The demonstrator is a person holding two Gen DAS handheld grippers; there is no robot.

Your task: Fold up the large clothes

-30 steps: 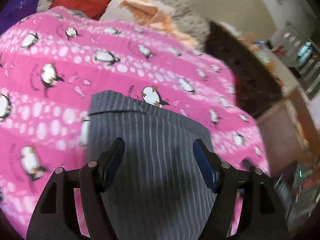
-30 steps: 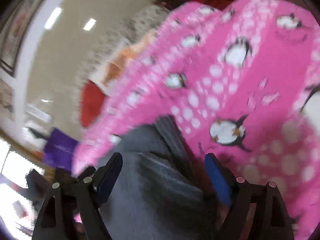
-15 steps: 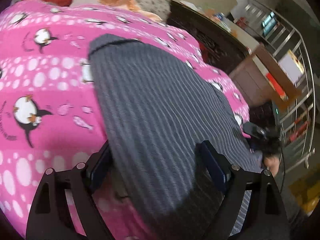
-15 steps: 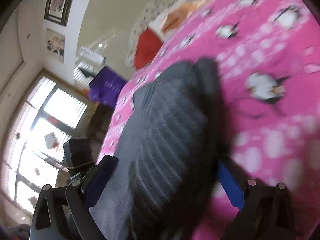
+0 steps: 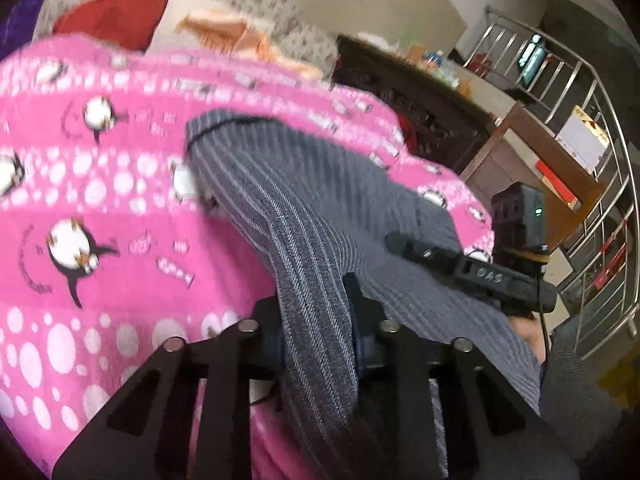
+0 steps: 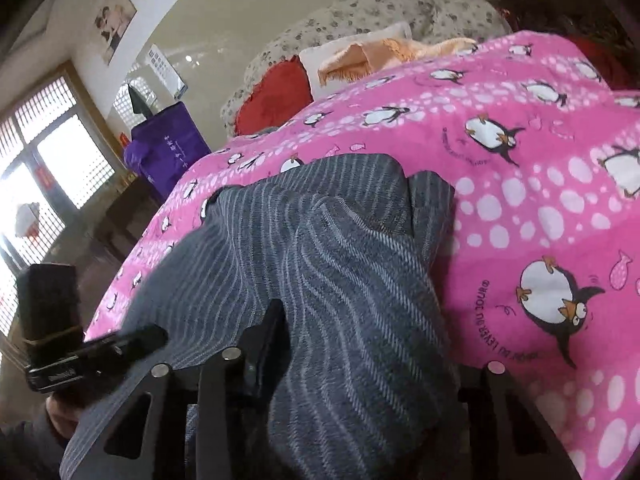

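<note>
A grey striped garment [image 5: 280, 208] lies spread on a pink penguin blanket [image 5: 100, 200] that covers a bed. My left gripper [image 5: 316, 320] is closing, and a raised ridge of the grey cloth is pinched between its pads. In the right wrist view the same garment [image 6: 320, 240] bulges up in thick folds over the blanket [image 6: 520, 160]. My right gripper [image 6: 360, 344] is closing on a fat bunch of it, and the cloth hides its right finger. Each view shows the other gripper at the garment's far side: the right one [image 5: 480, 272] and the left one [image 6: 60, 344].
A red cushion [image 6: 276, 96], an orange cloth [image 6: 380, 56] and a flowered pillow lie at the head of the bed. A purple bag [image 6: 168, 148] stands by the window. A dark wooden cabinet [image 5: 400, 108] and a metal railing [image 5: 592, 160] flank the other side.
Both grippers have gone from wide open over the flat garment to narrowed onto it. The cloth now stands up in bunched ridges between the jaws. The right wrist view has rolled.
</note>
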